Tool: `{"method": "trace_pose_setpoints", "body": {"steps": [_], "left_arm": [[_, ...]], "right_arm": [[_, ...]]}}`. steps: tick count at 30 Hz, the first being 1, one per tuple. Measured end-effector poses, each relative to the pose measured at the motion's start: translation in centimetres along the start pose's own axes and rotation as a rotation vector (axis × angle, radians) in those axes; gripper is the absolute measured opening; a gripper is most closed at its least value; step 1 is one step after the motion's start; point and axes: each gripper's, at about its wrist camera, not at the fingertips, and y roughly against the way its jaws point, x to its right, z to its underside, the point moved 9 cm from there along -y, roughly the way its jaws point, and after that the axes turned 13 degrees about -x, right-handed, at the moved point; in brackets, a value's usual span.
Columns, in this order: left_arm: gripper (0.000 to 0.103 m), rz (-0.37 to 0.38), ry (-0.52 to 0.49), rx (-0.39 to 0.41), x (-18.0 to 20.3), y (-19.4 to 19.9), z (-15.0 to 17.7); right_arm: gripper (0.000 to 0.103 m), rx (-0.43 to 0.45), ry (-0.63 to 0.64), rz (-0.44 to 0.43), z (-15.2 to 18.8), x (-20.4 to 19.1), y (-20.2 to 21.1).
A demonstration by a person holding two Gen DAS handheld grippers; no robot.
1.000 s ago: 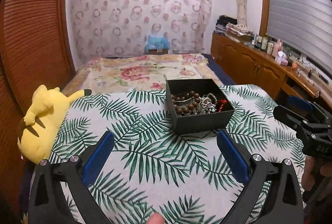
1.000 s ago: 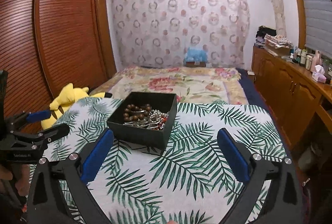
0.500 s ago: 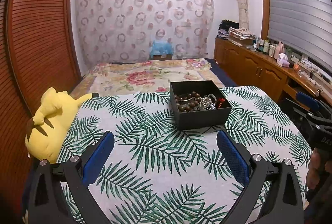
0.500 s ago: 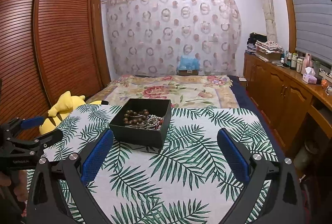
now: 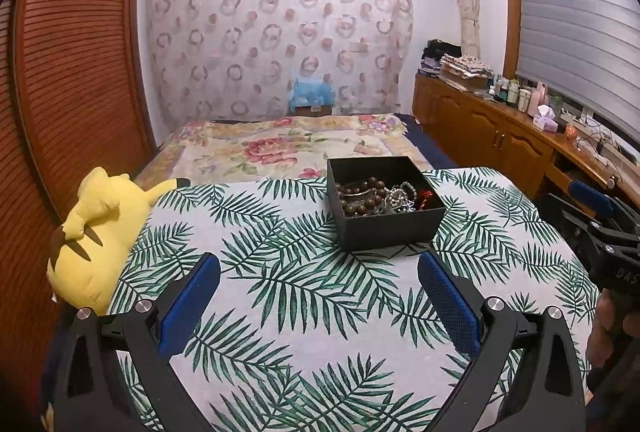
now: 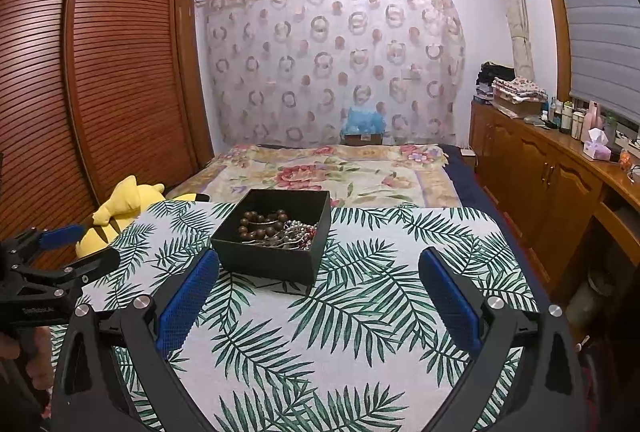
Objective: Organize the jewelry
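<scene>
**Box of jewelry dead ahead, both grippers wide and empty**

Starting at the left: yellow Pikachu plush (image 5: 94,232) flopped at the edge of the palm-leaf tablecloth (image 5: 280,312), well away from the action. Left gripper (image 5: 318,296) spread wide, nothing between the blue pads, hanging back over the cloth. Black jewelry box (image 5: 384,207) ahead and a bit to the right of it, lid off, squarish so no real long axis to line up on. Inside: brown bead bracelet (image 5: 360,197) on the left, silvery chains (image 5: 400,197) tangled in the middle, something red (image 5: 426,196) at the right. Right gripper (image 6: 318,296) also fully spread and empty, box ahead and to its left, its left pad looking nearly level with the box's near corner. Right one probably the closer of the two, though not by much.

Hard to make out: how many separate pieces in that tangle, and what the red bit actually is. Near wall of the box hiding the bottom layer too.
</scene>
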Motion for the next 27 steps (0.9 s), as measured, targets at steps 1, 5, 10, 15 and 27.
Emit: {"method": "trace_pose_setpoints", "body": {"steps": [1, 5, 10, 15, 27], "left_arm": [[0.096, -0.001, 0.0, 0.0, 0.0, 0.02, 0.01], [0.096, -0.003, 0.002, 0.002, -0.01, 0.05, -0.04], [0.096, -0.001, 0.009, 0.007, 0.01, 0.21, -0.09], [0.096, -0.002, 0.01, 0.011, 0.1, 0.33, -0.15], [0.096, 0.006, 0.011, 0.02, 0.43, 0.66, -0.27]], "right_arm": [[0.1, 0.0, 0.0, 0.0, 0.03, 0.01, 0.0], [0.1, 0.0, -0.002, 0.001, 0.05, 0.03, 0.07], [0.1, 0.001, -0.003, 0.005, 0.12, 0.14, 0.1], [0.1, -0.001, -0.006, 0.005, 0.25, 0.28, 0.12], [0.1, -0.002, -0.006, 0.005, 0.29, 0.29, 0.13]]}}
